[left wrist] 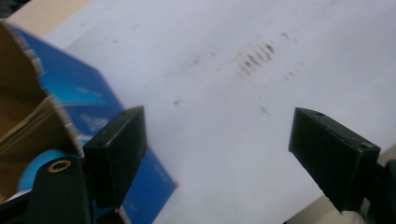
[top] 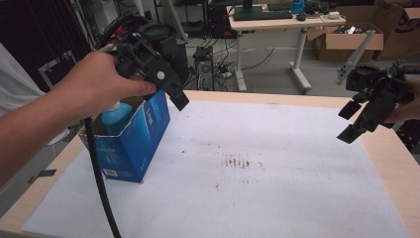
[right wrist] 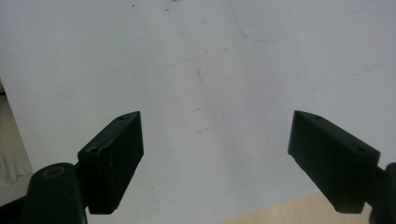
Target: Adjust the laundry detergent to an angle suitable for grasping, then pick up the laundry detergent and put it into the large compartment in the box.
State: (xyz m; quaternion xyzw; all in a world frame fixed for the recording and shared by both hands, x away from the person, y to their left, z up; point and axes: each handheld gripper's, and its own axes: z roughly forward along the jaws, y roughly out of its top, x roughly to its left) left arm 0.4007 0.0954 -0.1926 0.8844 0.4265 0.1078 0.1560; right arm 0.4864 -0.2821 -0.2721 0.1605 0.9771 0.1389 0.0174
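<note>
From the high view, the white sheet [top: 277, 163] covers most of the surface, with wide free room from its middle to the right edge. A blue box [top: 130, 141] stands open near the left edge, a blue bottle [top: 117, 117] inside. The left gripper [top: 171, 91] hangs above the box, the right gripper [top: 357, 120] over the right edge.

In the left gripper view, the jaws stand wide apart, holding nothing, the box [left wrist: 70, 98] beside them.

In the right gripper view, the jaws are wide apart and empty above the sheet [right wrist: 201, 84].
</note>
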